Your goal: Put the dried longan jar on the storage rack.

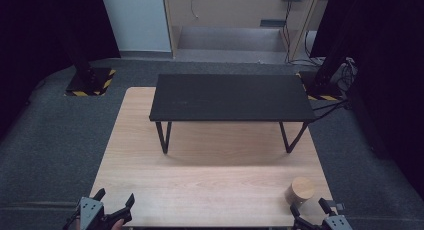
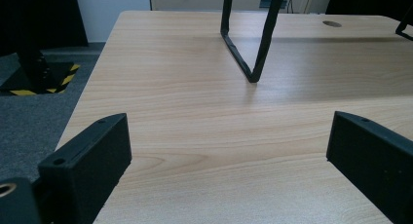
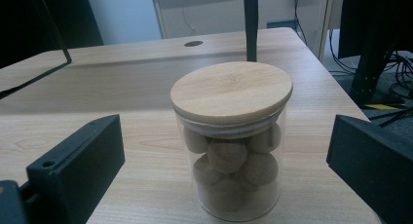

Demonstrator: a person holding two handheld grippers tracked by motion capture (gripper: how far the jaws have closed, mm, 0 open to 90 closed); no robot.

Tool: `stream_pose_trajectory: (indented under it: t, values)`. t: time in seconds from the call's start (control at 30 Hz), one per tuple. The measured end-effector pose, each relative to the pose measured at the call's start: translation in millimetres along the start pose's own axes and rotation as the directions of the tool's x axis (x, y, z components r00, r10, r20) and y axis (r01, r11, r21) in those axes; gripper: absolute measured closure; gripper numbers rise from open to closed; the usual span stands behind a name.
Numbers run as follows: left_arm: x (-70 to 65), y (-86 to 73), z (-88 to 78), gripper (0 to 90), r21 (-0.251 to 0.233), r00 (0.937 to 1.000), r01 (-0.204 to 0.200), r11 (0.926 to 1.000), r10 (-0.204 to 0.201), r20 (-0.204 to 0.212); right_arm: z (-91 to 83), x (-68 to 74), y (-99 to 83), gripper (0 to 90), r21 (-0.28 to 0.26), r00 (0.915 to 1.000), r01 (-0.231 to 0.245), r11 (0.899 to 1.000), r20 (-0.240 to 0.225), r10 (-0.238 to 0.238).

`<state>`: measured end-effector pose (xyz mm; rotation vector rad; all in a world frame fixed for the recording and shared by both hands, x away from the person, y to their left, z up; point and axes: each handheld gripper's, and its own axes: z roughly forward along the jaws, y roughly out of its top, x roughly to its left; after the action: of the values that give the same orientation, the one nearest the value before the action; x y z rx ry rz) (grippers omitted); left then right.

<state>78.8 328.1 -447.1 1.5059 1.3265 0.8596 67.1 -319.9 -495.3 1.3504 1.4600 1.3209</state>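
Right hand-held gripper (image 3: 226, 151) gapes wide around the untouched glass jar (image 3: 233, 141).

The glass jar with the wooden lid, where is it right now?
The jar stands at the table's near right corner, just ahead of the open right gripper, on the table's open front part.

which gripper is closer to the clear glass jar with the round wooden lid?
Right. The right gripper sits just behind the clear glass jar with the round wooden lid, jaws open around it without touching. The left gripper is at the table's opposite near corner.
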Motion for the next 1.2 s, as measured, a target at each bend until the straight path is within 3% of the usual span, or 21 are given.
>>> stream_pose_trajectory:
  t: [0.53,0.93,1.2]
  values:
    - [-0.7,-0.1,-1.1,1.3,-0.002,1.0,0.001,1.0,-0.001,0.008,3.0,-0.4,-2.9,0.7,0.015,1.0,0.0,1.0,0.002,0.0]
    - [-2.6,-0.6,-2.1,1.3,-0.002,0.9999,0.0,1.0,0.0,0.015,29.7,-2.8,8.4,0.9,0.048,0.9998,0.017,0.999,-0.013,-0.016]
    - [-2.8,0.3,-2.8,1.3,-0.001,0.9999,-0.002,1.0,0.002,0.015,48.2,-1.0,13.8,1.0,0.087,0.9999,0.011,0.996,0.004,-0.011]
